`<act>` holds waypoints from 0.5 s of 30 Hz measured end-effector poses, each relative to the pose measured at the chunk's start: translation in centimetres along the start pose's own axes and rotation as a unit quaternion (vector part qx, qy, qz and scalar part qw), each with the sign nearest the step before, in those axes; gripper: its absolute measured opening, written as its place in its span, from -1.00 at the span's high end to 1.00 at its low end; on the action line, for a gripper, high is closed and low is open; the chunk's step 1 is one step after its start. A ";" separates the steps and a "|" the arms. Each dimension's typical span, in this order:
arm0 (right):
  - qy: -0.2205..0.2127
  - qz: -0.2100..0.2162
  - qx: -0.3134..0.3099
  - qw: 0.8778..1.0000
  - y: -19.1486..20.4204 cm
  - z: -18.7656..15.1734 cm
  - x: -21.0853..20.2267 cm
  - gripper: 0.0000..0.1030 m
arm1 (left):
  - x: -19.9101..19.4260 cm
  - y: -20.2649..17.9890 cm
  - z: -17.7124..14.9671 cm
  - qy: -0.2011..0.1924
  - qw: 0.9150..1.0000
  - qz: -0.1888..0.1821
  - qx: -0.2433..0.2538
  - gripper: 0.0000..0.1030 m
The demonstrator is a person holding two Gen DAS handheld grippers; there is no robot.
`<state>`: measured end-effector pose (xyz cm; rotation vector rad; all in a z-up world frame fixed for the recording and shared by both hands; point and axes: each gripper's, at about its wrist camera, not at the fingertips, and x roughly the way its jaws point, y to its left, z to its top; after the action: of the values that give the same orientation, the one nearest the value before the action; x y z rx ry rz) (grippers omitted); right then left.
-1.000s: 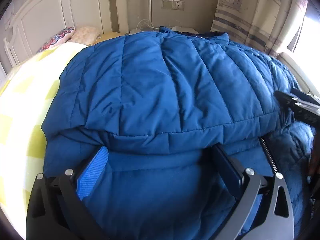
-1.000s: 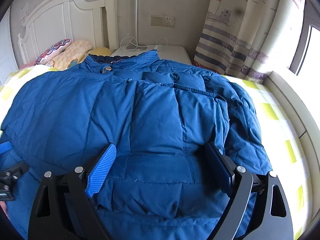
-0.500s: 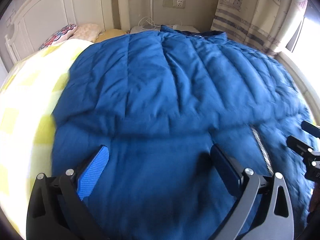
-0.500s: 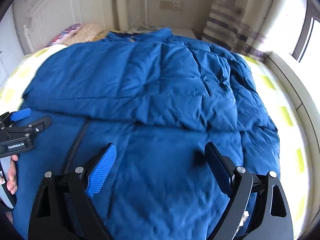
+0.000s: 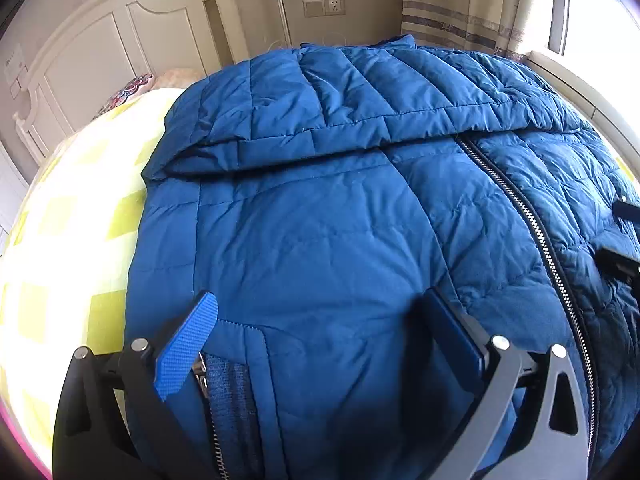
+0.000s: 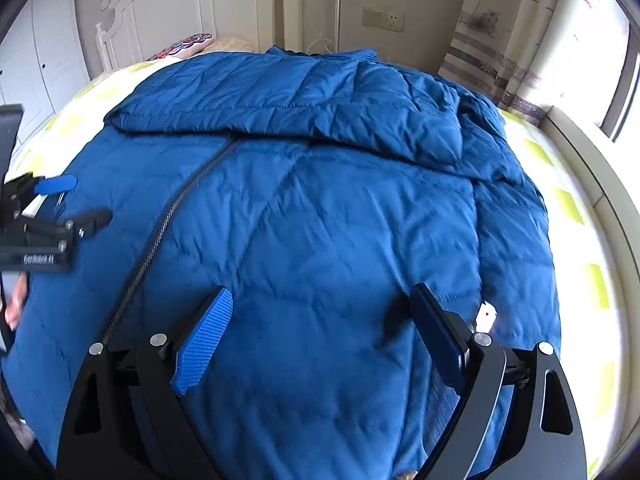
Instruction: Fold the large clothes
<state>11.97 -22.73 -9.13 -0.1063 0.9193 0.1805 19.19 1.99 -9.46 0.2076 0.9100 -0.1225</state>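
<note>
Left wrist view: one blue quilted down jacket [image 5: 320, 220], puffy, stitched in channels, slightly creased, spread across a bed [image 5: 80, 208] under a yellow-and-white checked sheet. At 12 o'clock, a sleeve [image 5: 340, 104] folded crosswise over the chest. From 1 toward 5 o'clock, one metal zipper [image 5: 532, 216], toothed, closed. At 7 o'clock, a pocket opening with a small zip and mesh lining [image 5: 224, 392]. Left gripper [image 5: 324, 340] spread wide above the fabric near the hem, nothing pinched between; textured blue pads [image 5: 186, 350] on black fingers. At 3 o'clock, the tip of the other gripper just over the jacket.

Right wrist view: same jacket [image 6: 340, 208], zipper [image 6: 168, 216] running from 11 toward 7 o'clock. Right gripper [image 6: 324, 324] likewise wide open, hovering over smooth cloth, gripping nothing; two ribbed blue pads [image 6: 204, 340]. A small white tag [image 6: 486, 314] just beside the right finger at 4 o'clock. At 9 o'clock, the left gripper [image 6: 72, 200] with a hand [image 6: 16, 300] below it.

Beyond, at 11 o'clock: white panelled headboard [image 6: 180, 4], two pillows, one patterned [image 6: 180, 46]. At 1 o'clock: one wall socket [image 6: 384, 20], striped curtain [image 6: 492, 40].
</note>
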 end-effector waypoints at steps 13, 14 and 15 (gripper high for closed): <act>-0.018 -0.007 0.007 1.000 1.4 -2.5 -2.6 -0.67 | -2.9 0.2 -1.0 -0.004 0.998 -0.037 -0.041 -0.95; -0.019 0.008 -0.012 1.000 2.4 -3.1 -3.1 -0.67 | -3.9 -0.1 -1.5 -0.011 0.997 -0.066 -0.039 -0.95; -0.024 0.012 -0.039 0.999 3.7 -3.9 -3.7 -0.67 | -5.4 -0.9 -2.4 -0.023 0.995 -0.095 -0.021 -0.96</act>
<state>5.98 -20.19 -8.57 -0.1625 0.8658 0.2404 13.84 1.76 -6.70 0.0792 0.8847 -0.2832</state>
